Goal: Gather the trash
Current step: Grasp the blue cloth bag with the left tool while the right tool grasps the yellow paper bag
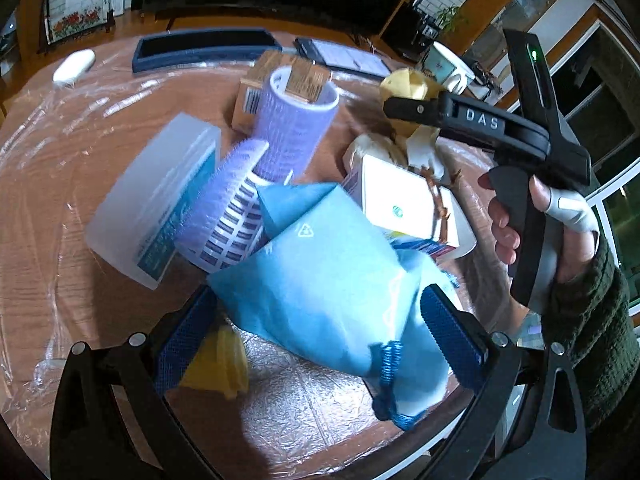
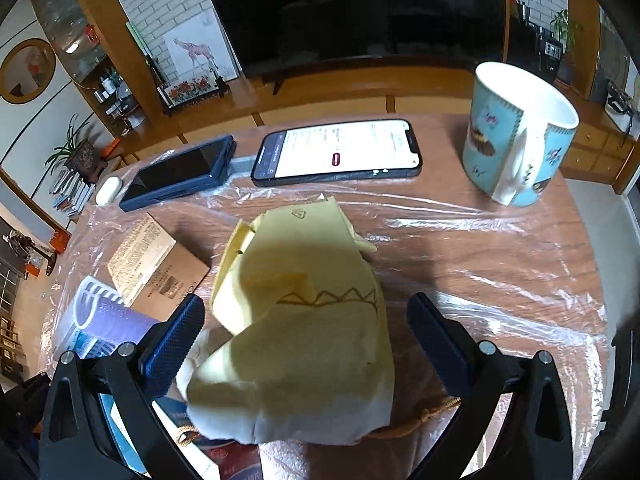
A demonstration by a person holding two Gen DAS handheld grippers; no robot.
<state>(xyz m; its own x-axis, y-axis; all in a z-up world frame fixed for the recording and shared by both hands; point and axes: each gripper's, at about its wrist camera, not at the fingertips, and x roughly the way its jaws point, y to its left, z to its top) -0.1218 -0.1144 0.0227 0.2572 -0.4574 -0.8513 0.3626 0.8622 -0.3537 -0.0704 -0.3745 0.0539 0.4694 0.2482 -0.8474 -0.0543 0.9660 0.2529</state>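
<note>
The left gripper [image 1: 320,328] has its blue-padded fingers spread wide on either side of a light blue drawstring bag [image 1: 332,280], whose blue cord hangs near the right finger; whether the pads touch the bag cannot be told. Just beyond the bag, on the plastic-covered wooden table [image 1: 60,184], lie two purple hair rollers [image 1: 256,184], a frosted plastic box [image 1: 156,196], a white carton [image 1: 404,204] and a brown cardboard box [image 1: 280,80].

The right gripper [image 2: 306,340] also has its fingers spread apart, with a pale yellow cloth bag [image 2: 304,340] lying between them; contact with the pads is unclear. Farther out on the table stand a blue flowered mug [image 2: 516,136], a lit phone [image 2: 340,152] and a dark phone in a blue case [image 2: 180,172].
</note>
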